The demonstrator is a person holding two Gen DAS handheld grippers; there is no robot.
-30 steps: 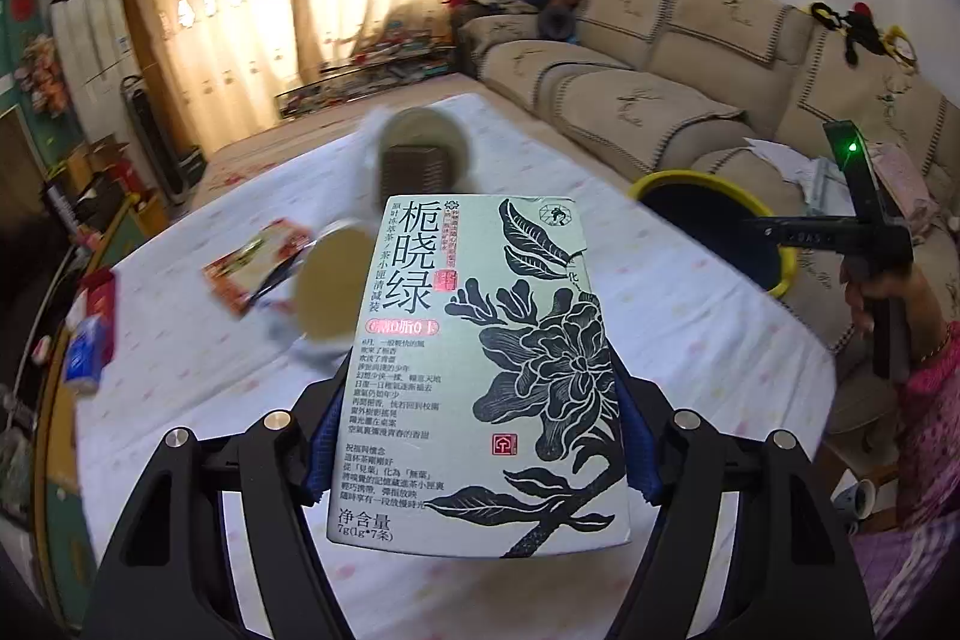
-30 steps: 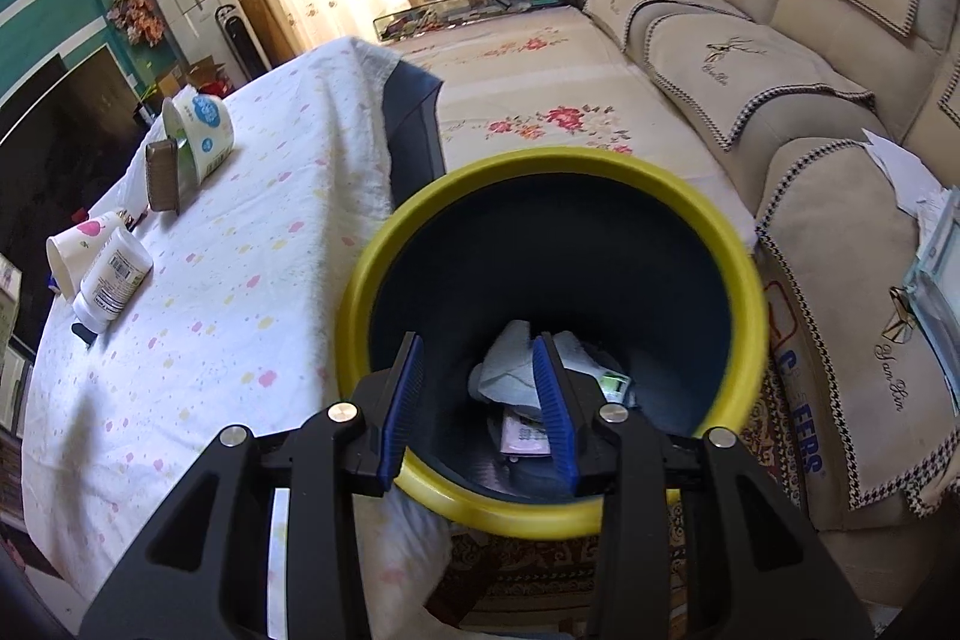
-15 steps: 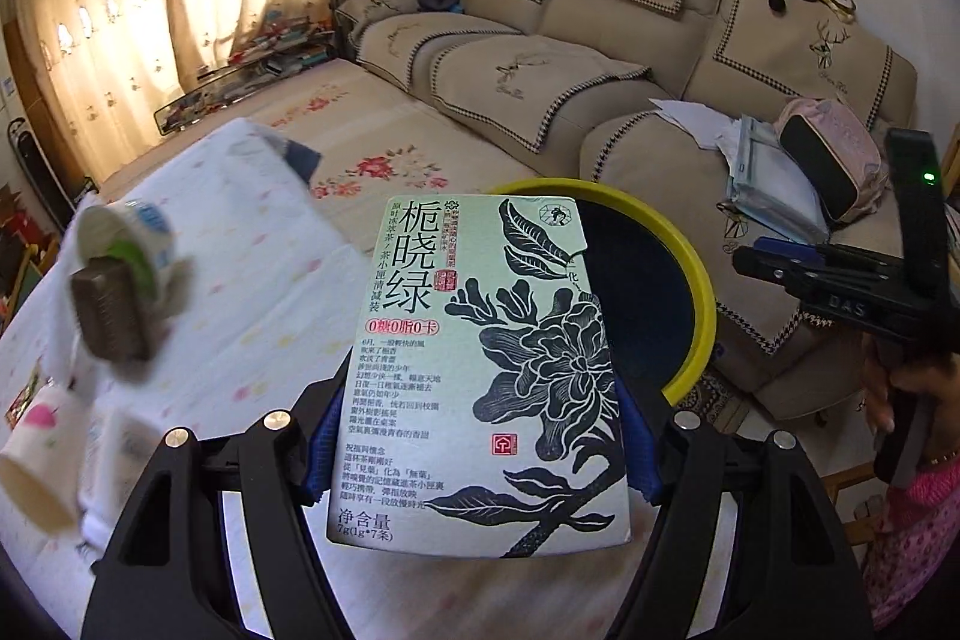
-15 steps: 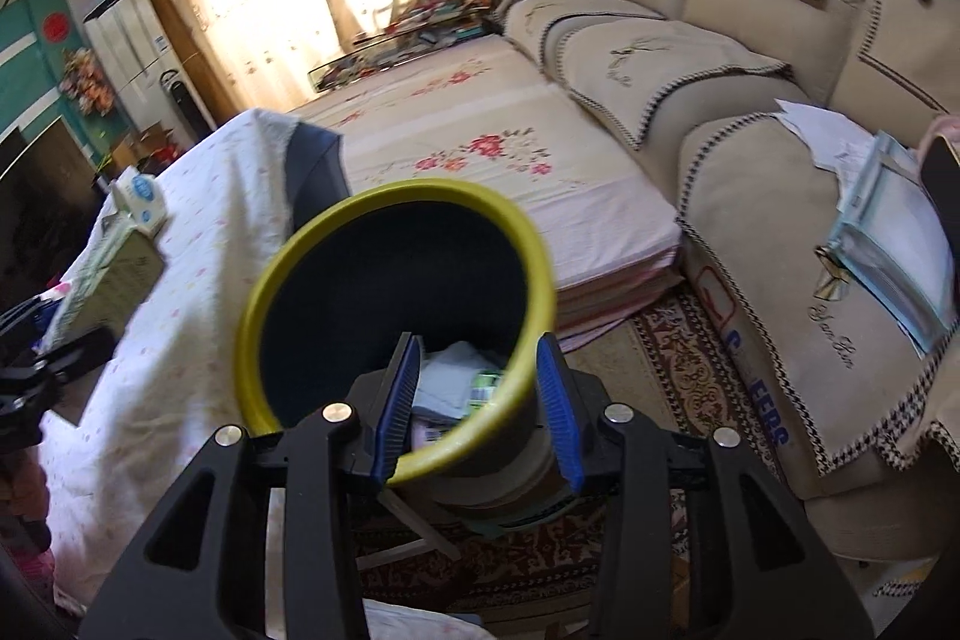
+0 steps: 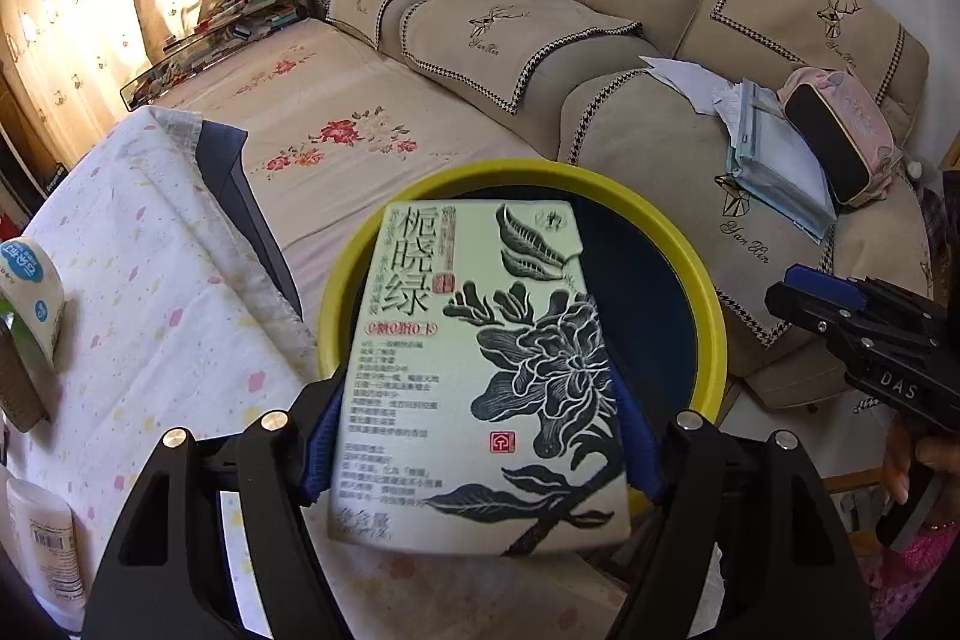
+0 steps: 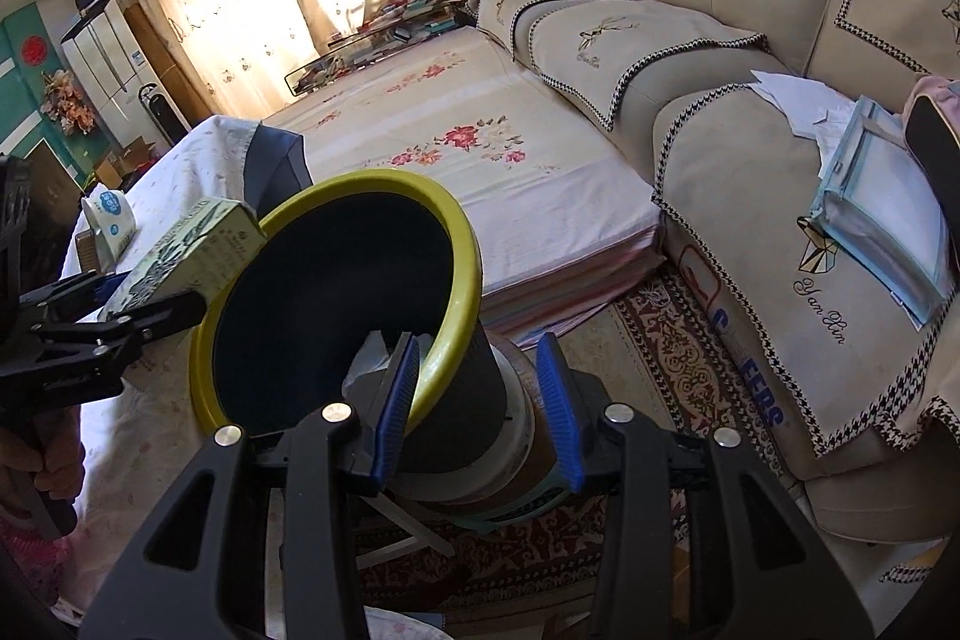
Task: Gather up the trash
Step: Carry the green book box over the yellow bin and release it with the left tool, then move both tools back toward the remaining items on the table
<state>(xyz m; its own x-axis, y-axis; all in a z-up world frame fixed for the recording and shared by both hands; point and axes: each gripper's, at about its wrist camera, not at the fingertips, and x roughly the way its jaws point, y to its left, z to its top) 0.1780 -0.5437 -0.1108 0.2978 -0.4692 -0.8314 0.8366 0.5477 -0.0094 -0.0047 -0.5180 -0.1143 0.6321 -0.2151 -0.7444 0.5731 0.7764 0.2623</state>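
Left wrist: my left gripper [image 5: 474,436] has carried the pale green flower-printed tea box [image 5: 480,376] over the yellow-rimmed dark bin [image 5: 708,304], jaws just eased wider, pads flanking it, right wrist: my right gripper [image 6: 480,409] half-open, straddling the bin's rim [image 6: 456,322] without pinching it, holding nothing.

The right gripper [image 6: 480,406] is standing open, its left pad inside the yellow rim of the bin [image 6: 444,340]. The left gripper [image 6: 144,304] is holding a box [image 6: 192,250] at the bin's far edge.

The tea box [image 5: 480,376] now hangs over the yellow-rimmed bin [image 5: 702,304].
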